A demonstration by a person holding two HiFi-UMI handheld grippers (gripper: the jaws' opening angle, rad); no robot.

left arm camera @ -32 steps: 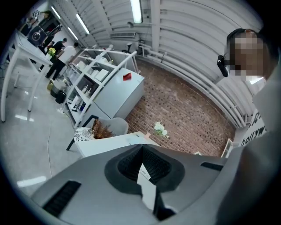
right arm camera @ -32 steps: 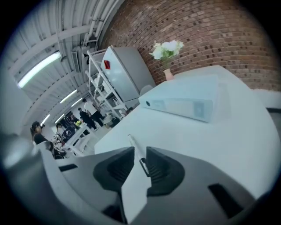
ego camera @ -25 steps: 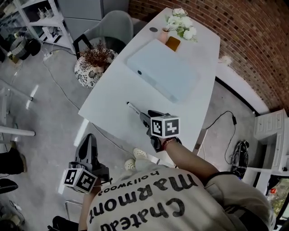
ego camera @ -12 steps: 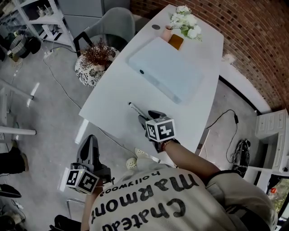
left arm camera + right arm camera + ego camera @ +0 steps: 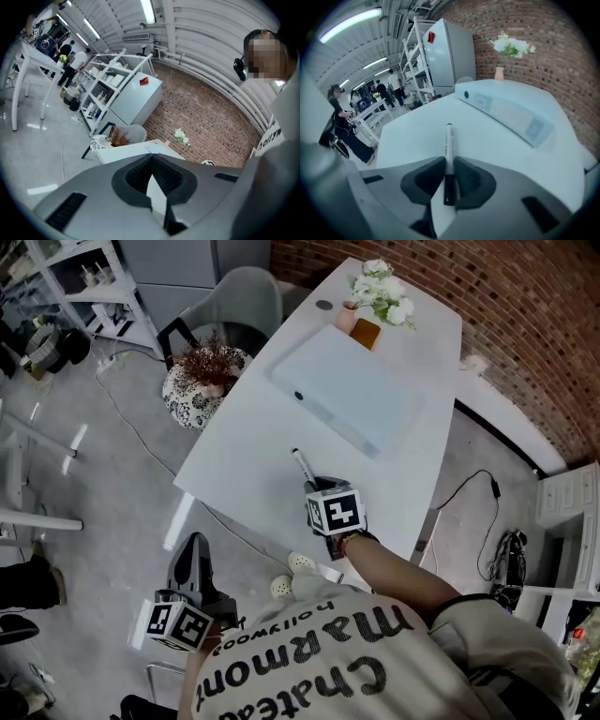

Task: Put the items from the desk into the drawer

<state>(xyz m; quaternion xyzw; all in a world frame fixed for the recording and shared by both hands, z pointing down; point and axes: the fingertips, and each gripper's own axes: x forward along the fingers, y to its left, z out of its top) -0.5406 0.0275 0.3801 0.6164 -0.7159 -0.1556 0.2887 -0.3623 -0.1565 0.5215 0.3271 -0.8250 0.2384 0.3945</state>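
Note:
A black-and-white marker pen [image 5: 449, 145] sticks out forward from between the jaws of my right gripper [image 5: 449, 174], which is shut on its rear half. In the head view the marker [image 5: 302, 466] points away over the near end of the white desk [image 5: 239, 442], with the right gripper [image 5: 316, 487] behind it. My left gripper [image 5: 193, 549] hangs low beside the desk, over the floor. Its jaws [image 5: 151, 161] are shut with nothing between them.
A flat pale-blue case [image 5: 349, 390] lies across the middle of the desk. At the far end stand a vase of white flowers [image 5: 379, 292] and a brown object [image 5: 364, 332]. A grey chair [image 5: 239, 298] and a patterned pot of dried twigs [image 5: 200, 381] stand left. White drawers [image 5: 565, 507] stand right.
The right gripper has swung the marker from pointing left across the desk edge to pointing away along the desk. The left gripper has stayed low at the left.

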